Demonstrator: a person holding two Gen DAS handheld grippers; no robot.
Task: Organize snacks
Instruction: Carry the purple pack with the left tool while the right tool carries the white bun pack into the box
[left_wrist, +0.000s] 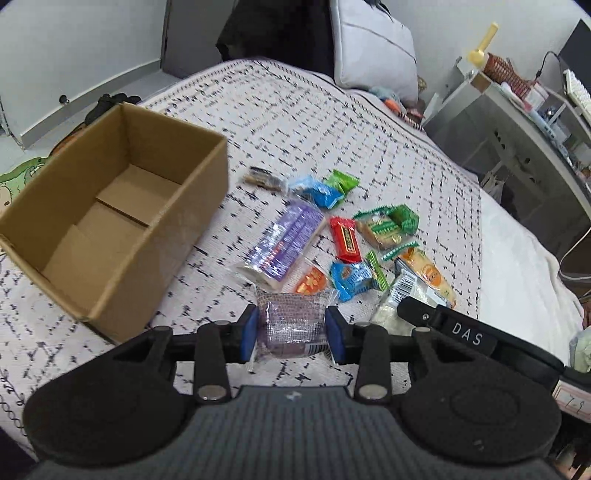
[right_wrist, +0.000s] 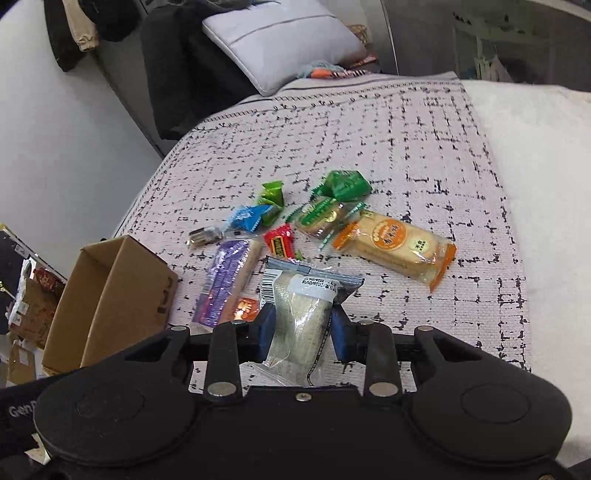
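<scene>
In the left wrist view, an open cardboard box (left_wrist: 110, 221) sits at the left of the frame on the patterned bedspread (left_wrist: 295, 122), its inside bare. Right of it, at centre, loose snacks lie in a pile: a long purple packet (left_wrist: 284, 240), a red bar (left_wrist: 344, 240), blue and green sweets, and cracker packs. At lower centre the left claw (left_wrist: 291, 330) pinches a small purple snack pack (left_wrist: 293, 321) between its blue pads. In the right wrist view the box (right_wrist: 110, 299) is at lower left, and at lower centre the right claw (right_wrist: 304, 332) pinches a pale wrapped snack (right_wrist: 303, 317). An orange cracker pack (right_wrist: 393, 245) lies to the right.
</scene>
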